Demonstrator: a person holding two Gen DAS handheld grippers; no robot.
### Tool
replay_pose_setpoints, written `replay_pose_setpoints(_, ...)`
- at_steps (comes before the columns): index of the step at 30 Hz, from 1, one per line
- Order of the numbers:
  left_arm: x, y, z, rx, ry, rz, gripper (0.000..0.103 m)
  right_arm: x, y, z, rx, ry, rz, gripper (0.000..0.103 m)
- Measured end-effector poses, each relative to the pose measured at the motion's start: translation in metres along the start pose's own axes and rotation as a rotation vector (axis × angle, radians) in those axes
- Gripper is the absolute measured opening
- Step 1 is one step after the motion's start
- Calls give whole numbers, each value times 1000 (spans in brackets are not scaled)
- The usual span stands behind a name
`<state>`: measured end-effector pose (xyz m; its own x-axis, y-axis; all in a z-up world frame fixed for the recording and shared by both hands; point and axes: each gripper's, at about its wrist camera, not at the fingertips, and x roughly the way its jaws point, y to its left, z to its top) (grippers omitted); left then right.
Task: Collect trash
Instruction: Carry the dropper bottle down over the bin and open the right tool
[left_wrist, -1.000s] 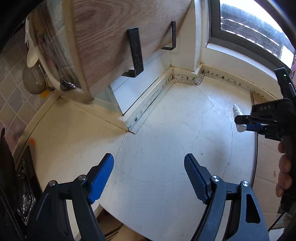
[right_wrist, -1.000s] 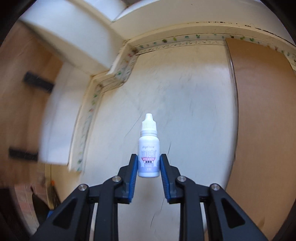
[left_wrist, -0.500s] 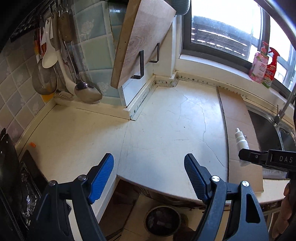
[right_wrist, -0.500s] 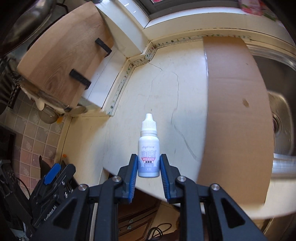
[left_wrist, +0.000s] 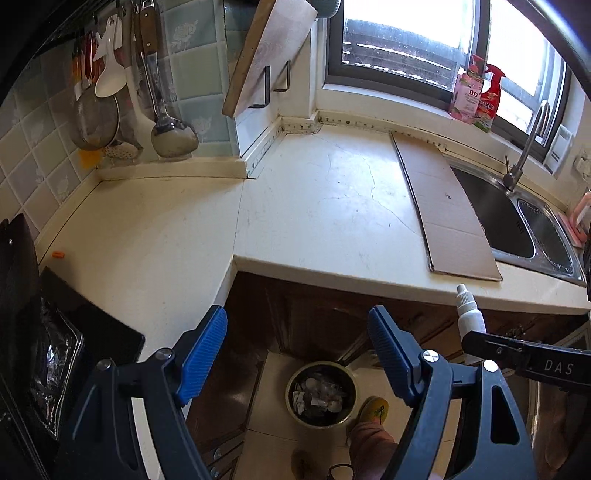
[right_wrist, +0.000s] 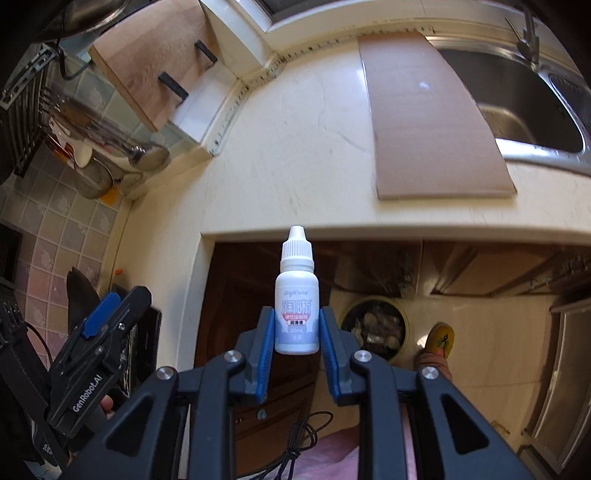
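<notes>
Both grippers now back past the counter edge, tilted downward: right gripper (right_wrist: 297, 326) jaws clamping dropper bottle (right_wrist: 296, 295), left gripper (left_wrist: 297, 349) jaws apart

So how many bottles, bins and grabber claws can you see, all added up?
Small white dropper bottle, held in the right gripper: 1
Spray and soap bottles on the window sill: 2
Trash bin on the floor: 1
Grippers, counting the open left gripper: 2
Total: 6
</notes>
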<state>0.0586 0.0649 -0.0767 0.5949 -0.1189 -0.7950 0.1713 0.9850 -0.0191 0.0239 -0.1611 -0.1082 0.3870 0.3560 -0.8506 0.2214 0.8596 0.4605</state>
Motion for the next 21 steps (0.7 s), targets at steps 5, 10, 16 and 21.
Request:
replay_pose_setpoints(5, 9, -5, -28, -11, 56, -27, 82, 4, -9, -20, -16, 43, -25, 24)
replay_pose_setpoints(10, 27, -6, -46, -69, 121, -53, 86, 16, -26, -27, -28, 99, -26, 24)
replay_pose_setpoints(16, 52, -9, -61, -89, 182, -36, 93, 49, -46, -29, 3, 162, -14, 24)
replay_pose_setpoints(21, 87, -2, -88, -102, 275, -39, 102, 99, -70, -38, 37, 244, -11, 24)
